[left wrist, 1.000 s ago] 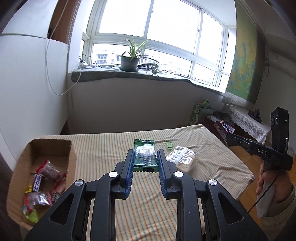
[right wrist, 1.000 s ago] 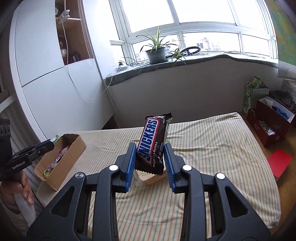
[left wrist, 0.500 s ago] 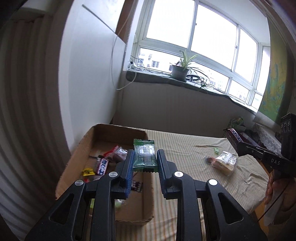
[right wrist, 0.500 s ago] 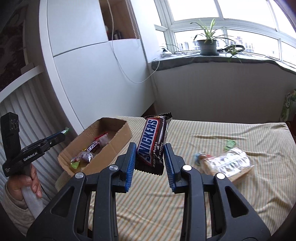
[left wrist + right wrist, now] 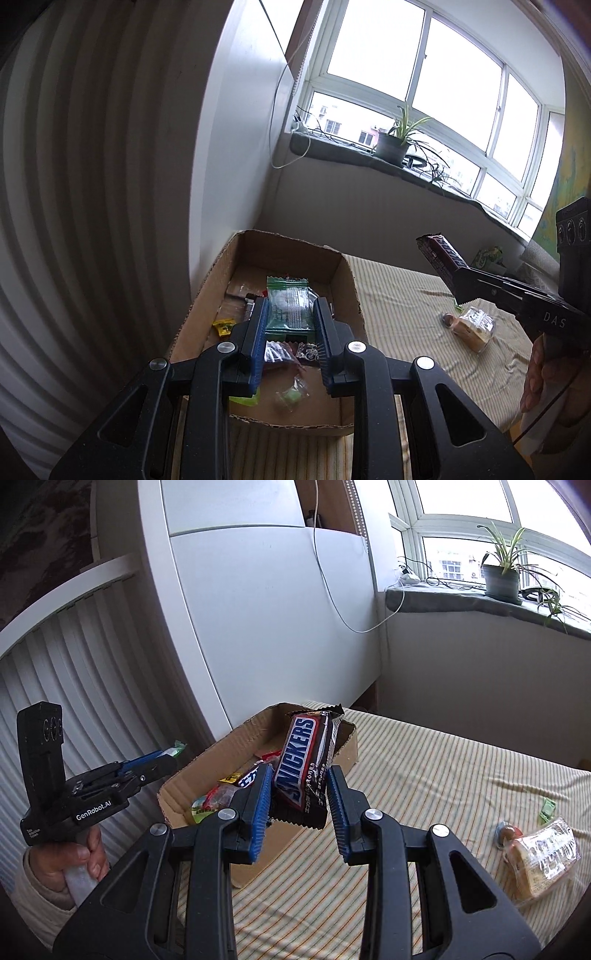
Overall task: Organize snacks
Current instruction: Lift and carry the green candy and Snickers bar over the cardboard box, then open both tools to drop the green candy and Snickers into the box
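Snacks fill both my grippers, and I judge the step in hand to be the drop into the cardboard box (image 5: 349,291). My left gripper (image 5: 290,332) is closed on a green packet (image 5: 289,308), pinched by its long edges, and in the left view it hangs right over the open box at the centre of the frame. My right gripper (image 5: 300,801) has its pads standing wider; the chocolate bar (image 5: 304,766) sits tilted between them, against the left pad, with a gap showing at the right pad. I think I am holding it only loosely, or letting go, and I cannot tell which. In the right view the bar is at the middle of the frame, near the box's nearer corner rather than squarely above its opening.

The next move, as I read it, calls for spreading my left fingers so the green packet falls among the others, then carrying the bar further over the rim before it slips.

The box (image 5: 258,734) already holds a small heap of wrapped sweets: a yellow one (image 5: 223,326) at the left side, a pale green one (image 5: 291,395) near the front wall, and some red and dark wrappers partly hidden under my fingers.

On the striped cloth (image 5: 443,775), at the lower right of the right view, a clear bag of bread (image 5: 543,856) and a scrap of green wrapper (image 5: 548,808) lie well apart from the box, not yet tidied.
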Motion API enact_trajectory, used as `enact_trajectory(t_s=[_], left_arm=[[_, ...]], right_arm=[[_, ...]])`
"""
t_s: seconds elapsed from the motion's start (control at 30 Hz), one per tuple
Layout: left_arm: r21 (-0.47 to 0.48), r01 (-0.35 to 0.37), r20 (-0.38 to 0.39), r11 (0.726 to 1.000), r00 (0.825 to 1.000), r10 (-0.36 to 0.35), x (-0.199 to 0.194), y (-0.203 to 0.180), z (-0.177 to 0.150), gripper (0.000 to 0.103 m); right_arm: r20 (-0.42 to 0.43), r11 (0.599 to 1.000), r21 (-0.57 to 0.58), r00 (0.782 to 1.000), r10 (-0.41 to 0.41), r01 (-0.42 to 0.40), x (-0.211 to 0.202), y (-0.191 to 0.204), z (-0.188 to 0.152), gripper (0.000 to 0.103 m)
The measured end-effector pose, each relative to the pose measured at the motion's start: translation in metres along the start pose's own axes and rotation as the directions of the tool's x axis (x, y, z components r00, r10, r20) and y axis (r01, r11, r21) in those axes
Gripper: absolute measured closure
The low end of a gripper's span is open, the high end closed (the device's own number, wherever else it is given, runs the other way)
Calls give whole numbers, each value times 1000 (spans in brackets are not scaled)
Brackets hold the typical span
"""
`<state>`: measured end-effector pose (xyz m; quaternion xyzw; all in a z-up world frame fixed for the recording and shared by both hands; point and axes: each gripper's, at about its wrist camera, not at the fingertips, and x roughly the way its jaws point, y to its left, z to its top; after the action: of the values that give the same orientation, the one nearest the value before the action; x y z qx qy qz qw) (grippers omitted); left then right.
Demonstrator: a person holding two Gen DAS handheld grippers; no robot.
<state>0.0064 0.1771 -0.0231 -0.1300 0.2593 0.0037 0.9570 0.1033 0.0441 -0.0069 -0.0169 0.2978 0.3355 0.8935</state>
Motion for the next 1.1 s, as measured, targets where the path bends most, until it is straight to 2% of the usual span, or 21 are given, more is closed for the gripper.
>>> enact_trajectory(t_s=[0.23,0.5,0.53,0.57,0.6,0.63,0.67,0.83,0.9,0.97,1.03,1.1], left_arm=[[-4,14,-15,1000,1000,-14,6,5,-2,81],[-34,24,-68,999,997,-27,25,16,-8,80],[-40,14,-77,999,997,-17,28,18,-8,73],[-48,-1,-84,999,996,-3,30,21,-9,68],[-60,-13,-85,998,996,8,31,25,-9,55],[-76,-21,-81,997,997,15,31,29,-9,46],[-92,-28,-77,995,997,21,30,33,-9,44],[-140,-52,-69,989,997,42,25,49,-7,44],[-151,-57,-65,987,997,48,21,52,-6,44],[-155,-58,-60,986,997,50,17,51,-5,44],[-152,-58,-53,987,997,50,12,48,-5,44],[-145,-54,-48,988,998,47,8,44,-4,44]], right_arm=[[-12,999,-27,1000,20,-20,11,9,7,71],[-55,995,-70,996,63,-67,57,30,20,71],[-65,995,-77,996,67,-71,66,31,21,70],[-79,993,-86,994,72,-78,75,33,21,67],[-89,993,-95,994,67,-75,84,34,20,60],[-86,993,-103,995,52,-61,88,34,19,58],[-83,993,-108,996,37,-46,89,33,18,57],[-92,998,-59,996,24,-29,83,17,5,54],[-84,999,-38,996,13,-16,76,12,0,40],[-70,999,-32,998,3,-5,67,11,-4,34],[-46,999,-39,999,-18,16,60,14,-8,33],[-14,998,-42,999,-37,36,53,17,-10,23]])
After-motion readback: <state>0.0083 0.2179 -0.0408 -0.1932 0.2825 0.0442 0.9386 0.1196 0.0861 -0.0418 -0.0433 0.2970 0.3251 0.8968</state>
